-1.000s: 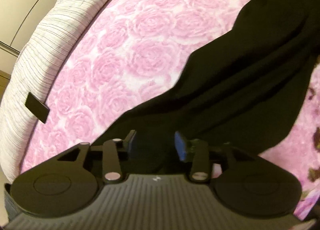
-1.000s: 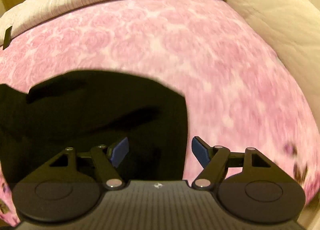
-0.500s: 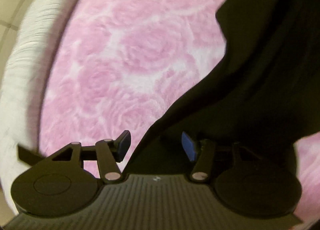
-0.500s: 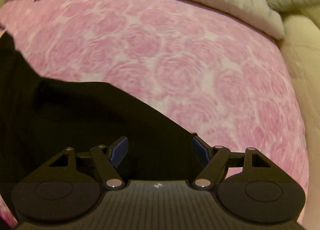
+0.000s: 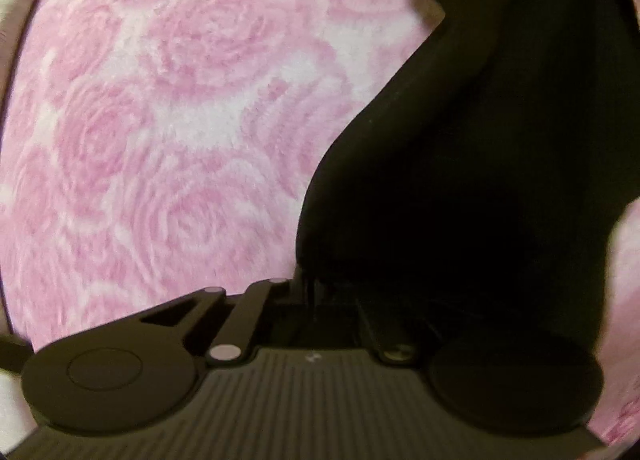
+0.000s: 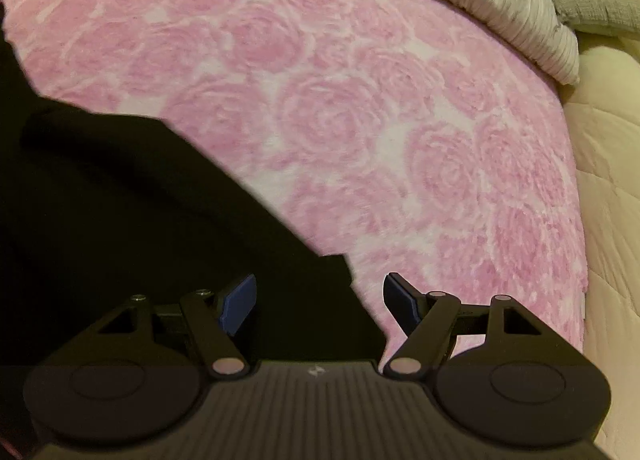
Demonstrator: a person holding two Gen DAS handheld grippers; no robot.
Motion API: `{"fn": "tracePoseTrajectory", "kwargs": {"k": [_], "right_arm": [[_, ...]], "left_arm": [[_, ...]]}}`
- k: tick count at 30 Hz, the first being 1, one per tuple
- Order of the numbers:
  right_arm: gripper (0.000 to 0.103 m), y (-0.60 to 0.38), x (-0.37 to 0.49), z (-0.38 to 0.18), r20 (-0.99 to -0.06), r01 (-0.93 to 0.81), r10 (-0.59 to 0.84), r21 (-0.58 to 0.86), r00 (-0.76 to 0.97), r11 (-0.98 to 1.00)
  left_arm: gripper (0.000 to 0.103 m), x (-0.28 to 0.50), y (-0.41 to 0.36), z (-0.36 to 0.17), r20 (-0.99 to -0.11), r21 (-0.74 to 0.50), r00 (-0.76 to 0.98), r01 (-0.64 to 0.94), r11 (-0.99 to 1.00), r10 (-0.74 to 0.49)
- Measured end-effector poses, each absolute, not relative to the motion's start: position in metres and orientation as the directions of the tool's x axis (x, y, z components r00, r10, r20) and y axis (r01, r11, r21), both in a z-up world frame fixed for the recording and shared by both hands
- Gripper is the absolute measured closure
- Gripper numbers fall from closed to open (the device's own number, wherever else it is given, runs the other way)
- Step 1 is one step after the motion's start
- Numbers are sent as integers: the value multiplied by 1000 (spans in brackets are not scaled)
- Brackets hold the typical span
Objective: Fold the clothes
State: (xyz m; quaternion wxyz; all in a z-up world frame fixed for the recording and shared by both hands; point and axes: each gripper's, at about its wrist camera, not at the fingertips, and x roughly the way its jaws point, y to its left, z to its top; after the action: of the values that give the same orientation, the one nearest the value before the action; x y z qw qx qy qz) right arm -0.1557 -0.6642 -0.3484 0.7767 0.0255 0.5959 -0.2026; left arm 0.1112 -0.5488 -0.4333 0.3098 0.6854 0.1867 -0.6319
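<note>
Now left tool (image 5: 316,292) pinches black garment (image 5: 480,180); right tool (image 6: 318,300) spread.

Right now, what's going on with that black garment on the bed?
A person is working a gripper in each hand over a black garment spread on a pink rose-patterned blanket. The left gripper is shut at the garment's edge, with the dark cloth bunched right at its fingertips, apparently pinched. The right gripper hangs open over another corner of the garment, gripping nothing. No fold is made yet.
</note>
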Motion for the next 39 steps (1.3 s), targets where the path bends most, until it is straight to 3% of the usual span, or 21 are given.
{"fn": "tracePoseTrajectory", "kwargs": {"k": [6,13,14,15,18,19,29,39], "right_arm": [[31,-720,-164,-376,-976,303,-90,-26,197,953],[34,-738,-166,-418,-976,288,158,195,149,938],[37,-733,-166,-420,-975,273,170,203,140,940],[48,-728,-166,-419,-977,261,169,199,132,945],[86,-721,-169,-402,-987,251,113,139,115,958],[88,-718,-172,-392,-989,249,89,117,121,961],[95,-724,-156,-219,-909,291,-245,-147,338,945],[96,-717,-123,-29,-606,357,-553,-423,571,833]], "left_arm": [[103,105,-521,-386,-965,264,205,724,-638,-166],[103,89,-503,-368,-950,310,277,764,-566,-146],[103,88,-500,-366,-948,314,282,768,-558,-145],[103,86,-496,-363,-947,318,287,771,-551,-145],[103,87,-489,-349,-939,344,300,790,-508,-169],[103,87,-486,-343,-935,356,305,797,-489,-182],[102,115,-509,-228,-827,517,375,799,-306,-419],[102,138,-521,-31,-524,712,503,701,-29,-687]]}}
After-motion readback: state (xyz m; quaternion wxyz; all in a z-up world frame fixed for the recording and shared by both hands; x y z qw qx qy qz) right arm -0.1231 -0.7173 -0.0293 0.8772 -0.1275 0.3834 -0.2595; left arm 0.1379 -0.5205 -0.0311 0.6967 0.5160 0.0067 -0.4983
